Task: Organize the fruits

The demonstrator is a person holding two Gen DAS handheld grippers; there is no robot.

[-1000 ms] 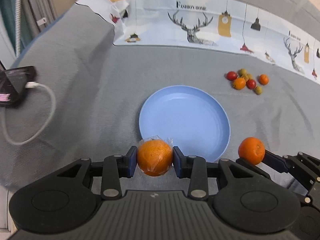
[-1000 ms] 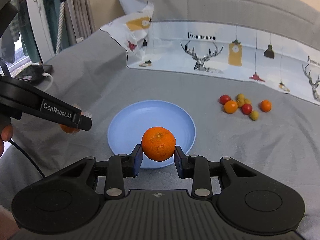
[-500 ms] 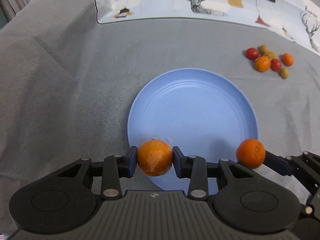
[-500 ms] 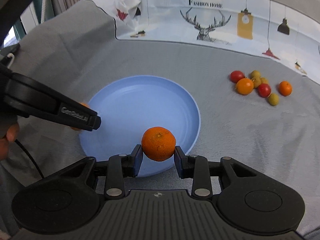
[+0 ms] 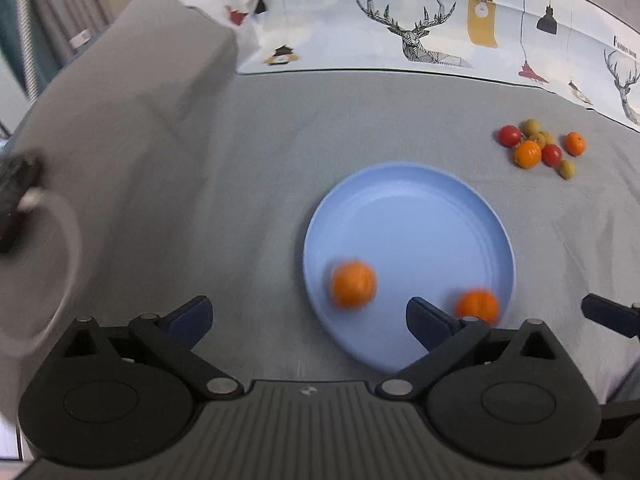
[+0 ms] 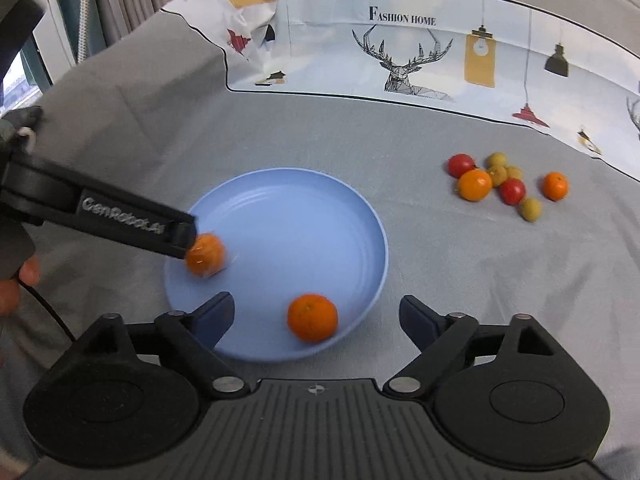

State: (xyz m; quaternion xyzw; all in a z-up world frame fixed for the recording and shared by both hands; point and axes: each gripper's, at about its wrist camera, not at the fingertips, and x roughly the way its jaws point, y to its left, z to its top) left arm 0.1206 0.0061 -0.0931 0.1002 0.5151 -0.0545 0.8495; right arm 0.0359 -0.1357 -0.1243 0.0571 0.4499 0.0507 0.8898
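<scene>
Right wrist view: my right gripper (image 6: 316,314) and left gripper (image 5: 308,314) just sprang wide apart, nothing between them. Both oranges (image 6: 312,317) (image 6: 205,255) sit blurred near 6 and 8 o'clock of the blue plate (image 6: 320,200), so they could roll over the shallow rim onto the bed.

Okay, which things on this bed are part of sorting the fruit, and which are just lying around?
Part of the job: blue plate, two oranges on it, pile of small fruits.

Lying about: printed cloth, white cable.
</scene>
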